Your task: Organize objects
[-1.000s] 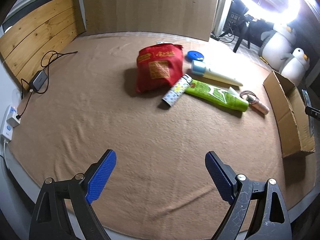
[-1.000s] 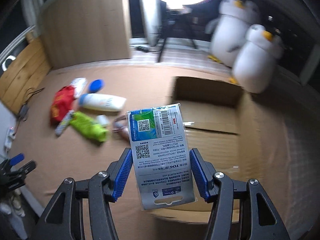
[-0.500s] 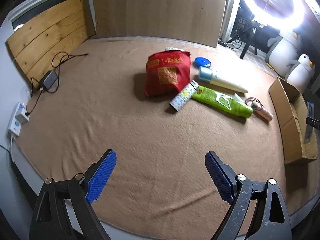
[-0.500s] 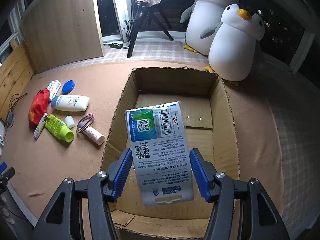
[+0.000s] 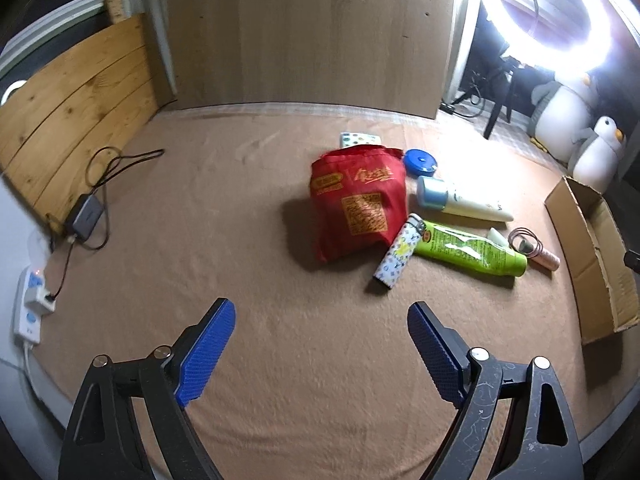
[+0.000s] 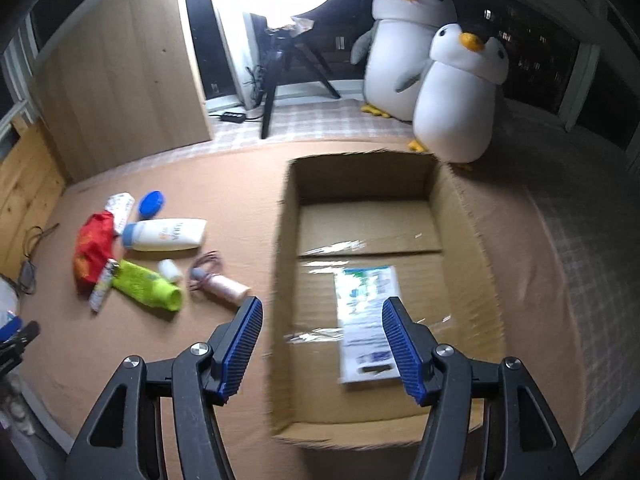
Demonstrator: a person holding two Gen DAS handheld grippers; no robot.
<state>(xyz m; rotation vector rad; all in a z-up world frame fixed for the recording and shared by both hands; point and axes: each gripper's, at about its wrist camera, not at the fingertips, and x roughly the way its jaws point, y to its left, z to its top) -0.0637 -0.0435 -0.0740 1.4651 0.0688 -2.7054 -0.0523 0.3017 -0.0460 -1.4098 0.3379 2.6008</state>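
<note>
Your right gripper (image 6: 322,344) hangs over the box (image 6: 460,216) with its jaws spread and holding nothing; they have just been opening. The packet (image 6: 366,312) lies flat on the box floor, its print too blurred to read. Your left gripper (image 5: 322,350) has its jaws wide apart over the brown mat (image 5: 200,220), near the red bag (image 5: 356,204) with yellow print, unreadable, the lighter (image 5: 400,254) and the green tube (image 5: 470,248).
</note>
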